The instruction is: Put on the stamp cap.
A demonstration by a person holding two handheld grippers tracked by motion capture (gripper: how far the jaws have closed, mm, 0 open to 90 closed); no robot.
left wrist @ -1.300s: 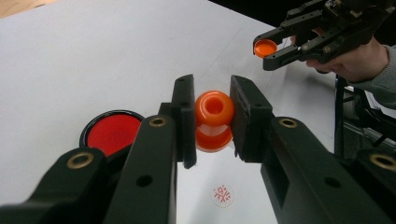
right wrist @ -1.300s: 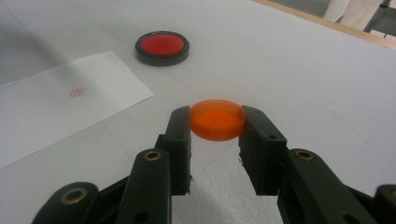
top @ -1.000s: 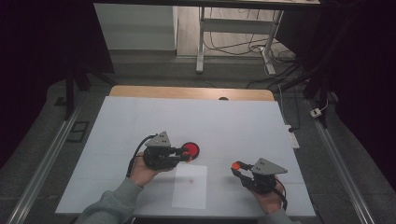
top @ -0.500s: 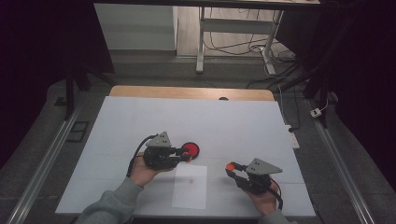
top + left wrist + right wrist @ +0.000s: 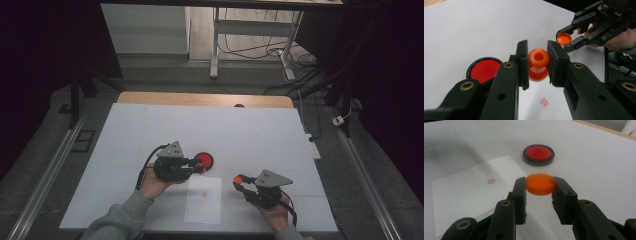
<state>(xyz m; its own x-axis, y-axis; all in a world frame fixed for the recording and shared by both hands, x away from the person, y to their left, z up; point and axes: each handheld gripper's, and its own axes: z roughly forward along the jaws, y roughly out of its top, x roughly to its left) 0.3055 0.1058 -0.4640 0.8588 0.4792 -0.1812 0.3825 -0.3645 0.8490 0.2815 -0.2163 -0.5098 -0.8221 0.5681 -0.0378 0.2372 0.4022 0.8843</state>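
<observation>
Capping looks to be the step in hand: left tongs (image 5: pixel 538 65) clamp an orange stamp (image 5: pixel 538 64) near the surface's front edge, beside the ink pad (image 5: pixel 484 70); right tongs (image 5: pixel 539 187) clamp its cap (image 5: pixel 540 183). Next, the cap must line up squarely over the stamp's end.

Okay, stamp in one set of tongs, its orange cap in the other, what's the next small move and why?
Probably bring the right tongs toward the left tongs and line the orange cap up with the orange stamp. Both are clamped, the paper already bears a red mark, and the cap hangs apart from the stamp.
</observation>
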